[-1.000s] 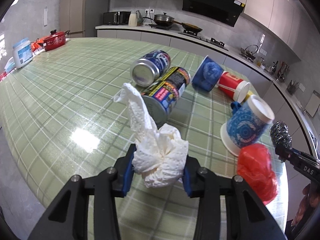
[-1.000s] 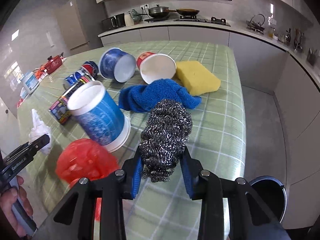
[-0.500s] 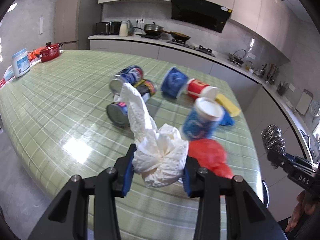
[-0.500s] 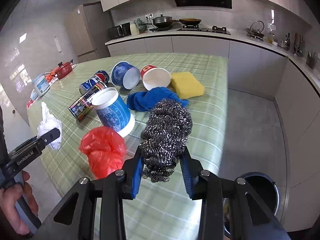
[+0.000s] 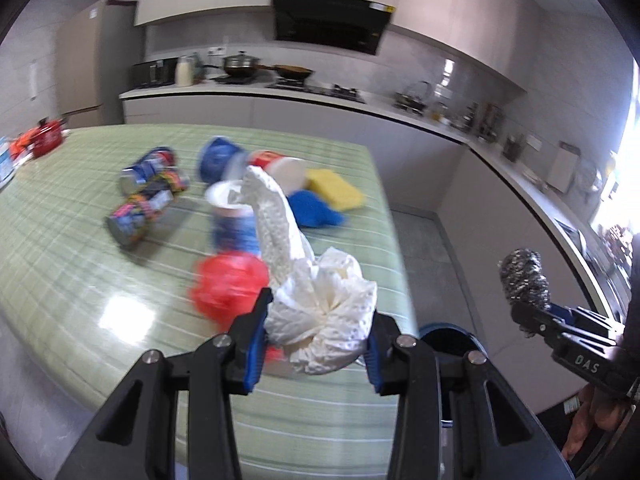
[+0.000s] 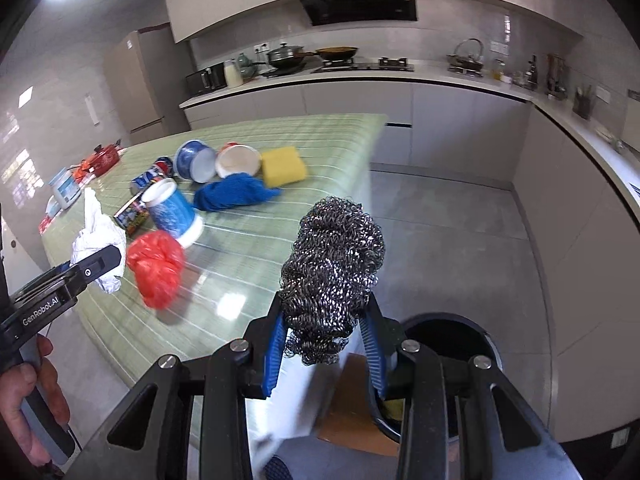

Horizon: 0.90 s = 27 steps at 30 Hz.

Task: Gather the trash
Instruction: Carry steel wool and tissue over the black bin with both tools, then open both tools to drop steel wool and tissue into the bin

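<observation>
Beyond the table's point(image 6: 280, 280) near corner a bin point(image 6: 452, 332) waits on the floor, so carry on: your left gripper point(image 5: 316, 344) clamps the paper towel point(image 5: 320, 316), your right gripper point(image 6: 324, 348) the steel scourer point(image 6: 332, 272); both need releasing over it.

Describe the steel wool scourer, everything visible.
The steel wool scourer is a dull grey, springy ball of coiled metal wire, roughly oval and standing upright. The right gripper is shut on its lower part, blue pads pressing both sides. It hangs in the air beyond the table edge, above the floor near the open bin, touching nothing else.
</observation>
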Tool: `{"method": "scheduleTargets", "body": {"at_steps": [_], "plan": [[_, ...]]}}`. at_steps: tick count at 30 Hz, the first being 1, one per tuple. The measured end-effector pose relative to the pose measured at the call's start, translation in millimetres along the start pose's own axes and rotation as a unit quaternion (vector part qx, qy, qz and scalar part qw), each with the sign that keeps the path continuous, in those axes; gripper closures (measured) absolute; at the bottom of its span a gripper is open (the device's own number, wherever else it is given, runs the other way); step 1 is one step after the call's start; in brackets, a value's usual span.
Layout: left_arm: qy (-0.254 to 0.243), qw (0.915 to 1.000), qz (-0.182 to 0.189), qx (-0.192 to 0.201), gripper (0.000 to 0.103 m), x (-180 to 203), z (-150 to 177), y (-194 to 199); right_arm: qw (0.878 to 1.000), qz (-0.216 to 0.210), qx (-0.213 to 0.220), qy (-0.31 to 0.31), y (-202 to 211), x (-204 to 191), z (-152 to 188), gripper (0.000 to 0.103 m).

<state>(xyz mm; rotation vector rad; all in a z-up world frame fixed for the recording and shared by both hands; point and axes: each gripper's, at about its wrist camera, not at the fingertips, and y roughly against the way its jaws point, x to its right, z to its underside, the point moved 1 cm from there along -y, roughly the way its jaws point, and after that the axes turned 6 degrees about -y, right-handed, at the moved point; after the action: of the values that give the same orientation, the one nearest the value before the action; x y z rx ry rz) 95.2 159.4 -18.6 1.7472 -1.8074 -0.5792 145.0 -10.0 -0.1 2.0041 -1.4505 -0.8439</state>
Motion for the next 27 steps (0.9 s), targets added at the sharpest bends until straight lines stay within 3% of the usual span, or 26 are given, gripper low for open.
{"method": "scheduleTargets", "body": {"at_steps": [16,27], "plan": [[-0.068,0.9918,0.093,-0.055,0.062,141.0,31.2,-40.4,0.998,0.051,-0.025,-0.040,32.3,126.9,60.3,0.065],[-0.067,0.9869,0.095,-0.112,0.062,192.9,64.8,-83.2,0.997,0.039,-0.071,-0.022,-5.0,172.4,89.7,0.065]]}}
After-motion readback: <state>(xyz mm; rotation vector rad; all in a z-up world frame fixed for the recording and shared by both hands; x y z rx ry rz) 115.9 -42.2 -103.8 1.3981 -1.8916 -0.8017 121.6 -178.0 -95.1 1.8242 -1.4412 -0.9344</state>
